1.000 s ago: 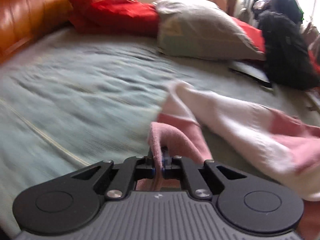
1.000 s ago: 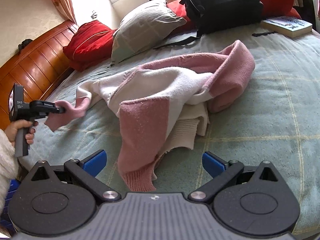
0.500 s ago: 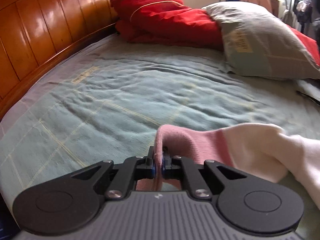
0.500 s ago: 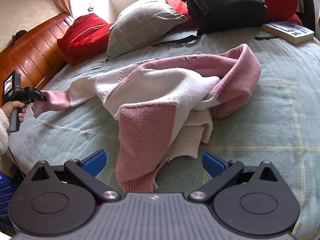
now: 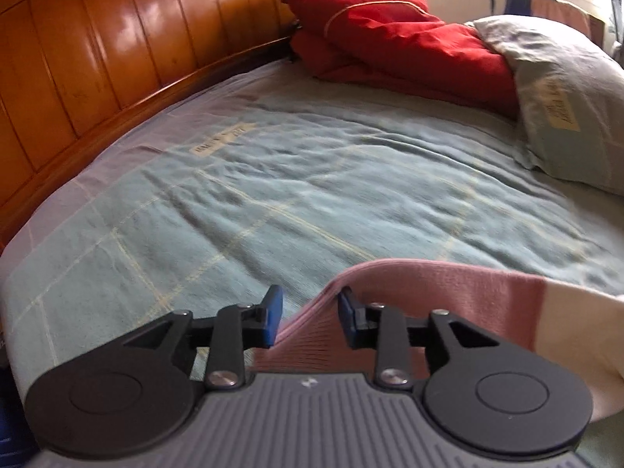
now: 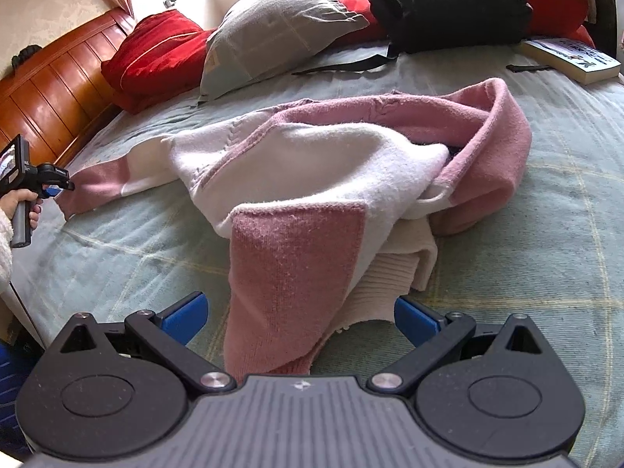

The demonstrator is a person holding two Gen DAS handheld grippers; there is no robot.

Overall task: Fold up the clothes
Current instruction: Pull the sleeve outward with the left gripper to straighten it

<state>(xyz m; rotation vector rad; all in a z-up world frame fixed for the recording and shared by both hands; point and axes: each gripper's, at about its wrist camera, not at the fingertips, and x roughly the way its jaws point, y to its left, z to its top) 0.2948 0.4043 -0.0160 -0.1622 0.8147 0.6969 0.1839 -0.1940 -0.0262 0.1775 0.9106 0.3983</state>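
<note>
Left wrist: left tongs (image 5: 308, 316), earlier clamped on sweater cuff (image 5: 409, 292), now opening; right tongs (image 6: 298, 318) spread wide

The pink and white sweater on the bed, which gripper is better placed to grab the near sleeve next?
Probably the right gripper: its open jaws straddle the near pink sleeve. The left gripper, jaws opening around the far cuff, sits at the sweater's other end.

Open bedspread ahead of the left jaws

Bare bedspread (image 5: 296, 179) lies ahead; headboard (image 5: 97, 58) walls their left, red cushion (image 5: 390, 35) and grey pillow (image 5: 565, 97) block beyond.
</note>
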